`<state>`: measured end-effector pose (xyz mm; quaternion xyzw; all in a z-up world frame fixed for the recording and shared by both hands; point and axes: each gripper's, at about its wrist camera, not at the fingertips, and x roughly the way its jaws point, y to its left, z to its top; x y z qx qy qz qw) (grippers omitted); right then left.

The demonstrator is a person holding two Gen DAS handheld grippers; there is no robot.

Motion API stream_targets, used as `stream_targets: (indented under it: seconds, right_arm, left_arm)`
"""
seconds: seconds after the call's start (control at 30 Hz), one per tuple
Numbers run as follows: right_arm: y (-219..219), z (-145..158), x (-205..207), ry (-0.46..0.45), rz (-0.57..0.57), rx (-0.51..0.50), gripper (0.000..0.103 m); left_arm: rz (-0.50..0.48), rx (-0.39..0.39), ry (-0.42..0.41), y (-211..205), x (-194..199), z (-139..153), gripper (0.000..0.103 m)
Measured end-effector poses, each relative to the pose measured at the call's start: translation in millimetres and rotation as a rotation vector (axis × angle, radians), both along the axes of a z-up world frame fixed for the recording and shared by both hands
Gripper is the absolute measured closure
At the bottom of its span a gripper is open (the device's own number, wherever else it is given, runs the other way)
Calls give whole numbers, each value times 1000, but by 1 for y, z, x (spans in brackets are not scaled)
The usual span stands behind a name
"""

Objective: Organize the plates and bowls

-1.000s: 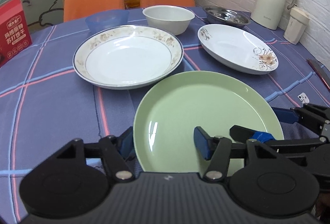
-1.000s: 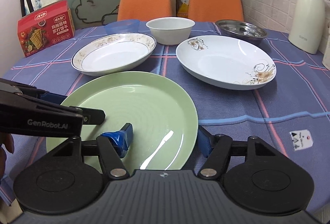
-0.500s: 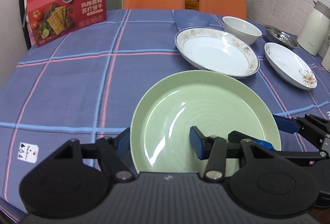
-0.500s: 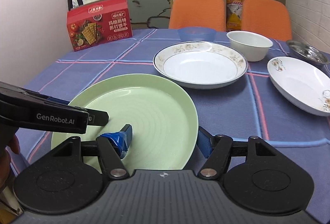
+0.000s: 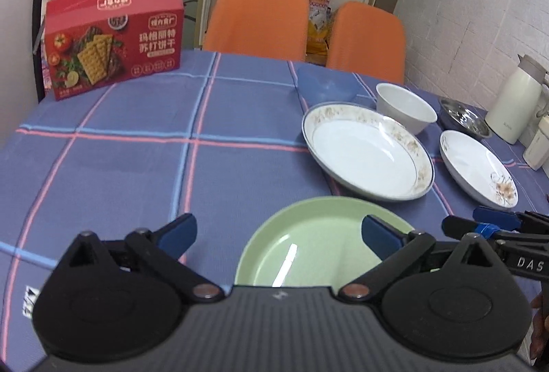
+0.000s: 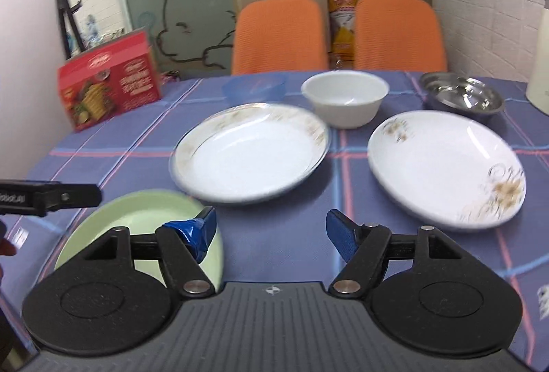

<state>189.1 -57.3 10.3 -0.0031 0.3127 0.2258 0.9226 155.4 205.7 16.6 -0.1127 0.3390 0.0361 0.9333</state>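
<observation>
**Kid:** Where is the green plate?

**Helper:** It lies flat on the checked tablecloth, close in, low between the two tools. From the left gripper it sits a bit to the right. Only that gripper's right finger hangs over the rim.

**Kid:** Is the left one holding it?

**Helper:** No. Its fingers are spread wide with nothing in them.

**Kid:** And the next plate along?

**Helper:** The gold-rimmed plate is straight ahead of the right gripper, a little way off. The flower plate is off to its right, and the white bowl is behind them.

**Kid:** Is the right one holding anything?

**Helper:** No, it is wide open too. Its left finger sits just above the green plate's edge. It points level across the table. I think it is nearer the gold-rimmed plate, so it would reach first.
</observation>
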Motion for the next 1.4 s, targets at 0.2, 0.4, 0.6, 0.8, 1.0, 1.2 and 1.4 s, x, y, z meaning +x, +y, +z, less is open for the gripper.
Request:
stream_targets:
  seconds: [0.2,0.4,0.6,0.8,1.0,1.2,1.4]
  right_arm:
    - [17,5,59,-1,16,-28,44]
    - [33,-18,101,75,26,-48,43]
    - [37,-31,109,126,40,-35,42]
    - [38,-36,99,54,64,-59,40]
    - [43,-37,93,28,15,-75,36]
    - [56,-34,94,70,-21,-78,31]
    - [54,-7,71,3,4,-51,32]
  left_arm:
    - [-76,-27,-12,8,65,11,2]
    - [-140,-79,84,1,137,-7,2]
    - [-143,-65,136,-7,171,-27,2]
    - [-151,-11,141,-14,171,-35,14]
    - [-144,86,131,-23,170,-38,24]
    - [-175,60,131,-37,168,-33,55]
    - [-137,28,115,-32,159,-10,60]
